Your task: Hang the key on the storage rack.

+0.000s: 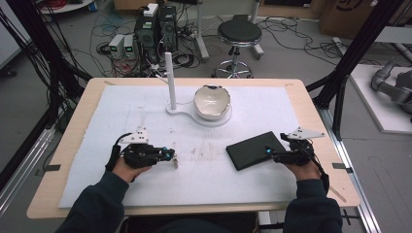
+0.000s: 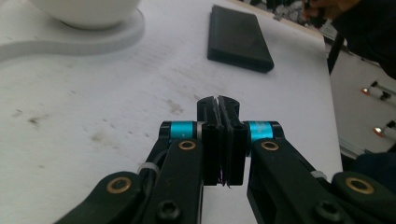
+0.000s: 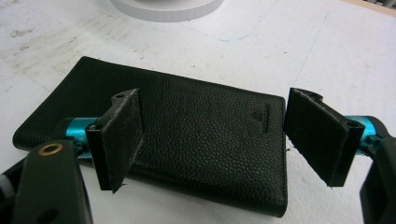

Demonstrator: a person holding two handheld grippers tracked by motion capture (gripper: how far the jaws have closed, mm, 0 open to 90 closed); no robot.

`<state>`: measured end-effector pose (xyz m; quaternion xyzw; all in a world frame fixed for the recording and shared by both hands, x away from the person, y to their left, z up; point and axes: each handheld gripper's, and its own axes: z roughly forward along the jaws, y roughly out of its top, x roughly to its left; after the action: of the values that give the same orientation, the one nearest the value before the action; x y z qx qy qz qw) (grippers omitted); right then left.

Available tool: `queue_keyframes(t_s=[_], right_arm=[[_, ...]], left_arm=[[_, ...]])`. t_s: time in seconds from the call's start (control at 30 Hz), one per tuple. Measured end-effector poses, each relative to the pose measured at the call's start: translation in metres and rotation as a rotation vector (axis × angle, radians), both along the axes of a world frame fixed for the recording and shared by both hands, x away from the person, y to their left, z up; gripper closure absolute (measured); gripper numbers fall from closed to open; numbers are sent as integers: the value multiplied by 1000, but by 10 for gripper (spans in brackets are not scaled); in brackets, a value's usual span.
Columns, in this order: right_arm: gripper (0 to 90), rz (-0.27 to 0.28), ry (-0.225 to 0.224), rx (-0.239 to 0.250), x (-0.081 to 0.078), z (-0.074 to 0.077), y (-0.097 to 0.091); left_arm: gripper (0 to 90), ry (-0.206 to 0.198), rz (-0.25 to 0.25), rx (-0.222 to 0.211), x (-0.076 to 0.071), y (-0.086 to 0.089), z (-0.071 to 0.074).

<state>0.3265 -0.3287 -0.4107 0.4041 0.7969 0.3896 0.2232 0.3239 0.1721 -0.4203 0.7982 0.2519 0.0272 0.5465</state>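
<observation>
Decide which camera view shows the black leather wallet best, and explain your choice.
The right gripper view: the wallet lies close, its grain and stamped logo visible. The high view shows it small but whole on the table. The left gripper view shows it far off, at an angle.

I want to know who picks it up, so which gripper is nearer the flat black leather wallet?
Right. The right gripper hangs open at the flat black leather wallet, at its near right end; the left gripper is shut, well off to the wallet's left.
</observation>
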Motion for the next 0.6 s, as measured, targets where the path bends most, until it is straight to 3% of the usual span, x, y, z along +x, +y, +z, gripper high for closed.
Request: queue_keyframes(t_s=[0.2,0.27,0.43,0.57,0.6], right_arm=[[206,-2,-4,8,0,1,1],[207,-1,-8,13,0,3,0],[206,-3,-14,22,2,3,-2],[207,-1,-15,27,3,3,-2],[207,0,-18,27,3,4,-3]], left_arm=[[878,-78,78,-58,11,20,23],[879,-102,117,-83,22,29,35],[879,-114,165,-111,40,34,54],[878,-139,184,-136,58,35,81],[878,-147,185,-143,68,34,96]])
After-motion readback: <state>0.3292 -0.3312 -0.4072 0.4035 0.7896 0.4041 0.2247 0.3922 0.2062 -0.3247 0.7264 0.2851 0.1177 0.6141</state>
